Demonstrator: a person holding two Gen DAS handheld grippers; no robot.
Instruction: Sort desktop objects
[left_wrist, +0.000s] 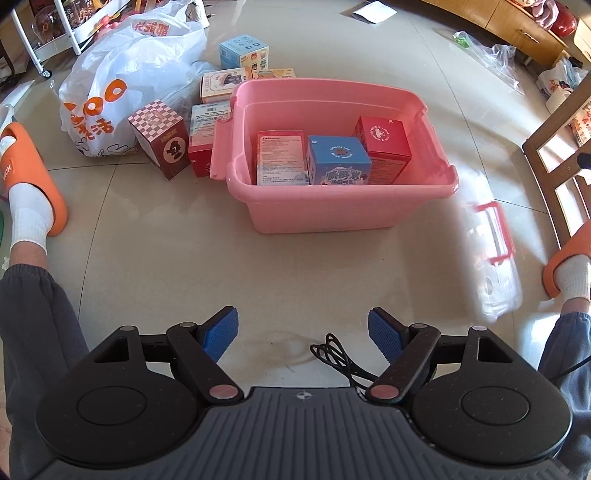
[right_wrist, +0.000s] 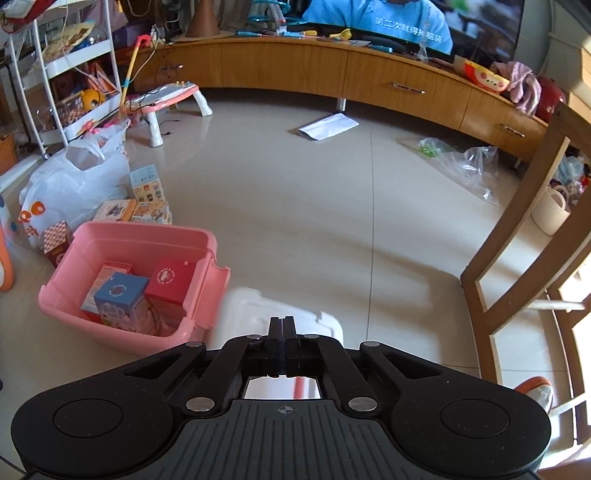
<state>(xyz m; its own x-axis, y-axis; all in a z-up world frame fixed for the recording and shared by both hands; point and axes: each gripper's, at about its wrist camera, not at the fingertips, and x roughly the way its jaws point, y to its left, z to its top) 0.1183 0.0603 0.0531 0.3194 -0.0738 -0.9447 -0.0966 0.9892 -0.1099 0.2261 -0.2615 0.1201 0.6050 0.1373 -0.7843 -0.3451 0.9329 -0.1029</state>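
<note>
A pink storage bin (left_wrist: 332, 212) stands on the tiled floor and holds a blue box (left_wrist: 338, 158), a red box (left_wrist: 384, 142) and a pink-and-white box (left_wrist: 280, 158). My left gripper (left_wrist: 303, 334) is open and empty, well in front of the bin. Several more boxes, such as a checkered one (left_wrist: 160, 142), lie left of the bin. In the right wrist view the bin (right_wrist: 110, 332) is at lower left. My right gripper (right_wrist: 282, 321) has its jaws together over a clear white lid (right_wrist: 255, 310); the lid also shows in the left wrist view (left_wrist: 493, 266), blurred.
A white shopping bag (left_wrist: 122, 92) sits behind the loose boxes. My legs and orange slippers (left_wrist: 33, 184) flank the floor space. A wooden chair (right_wrist: 524, 266) stands at right. A long wooden cabinet (right_wrist: 369, 77), a shelf cart (right_wrist: 62, 85) and a black cable (left_wrist: 340, 358) are around.
</note>
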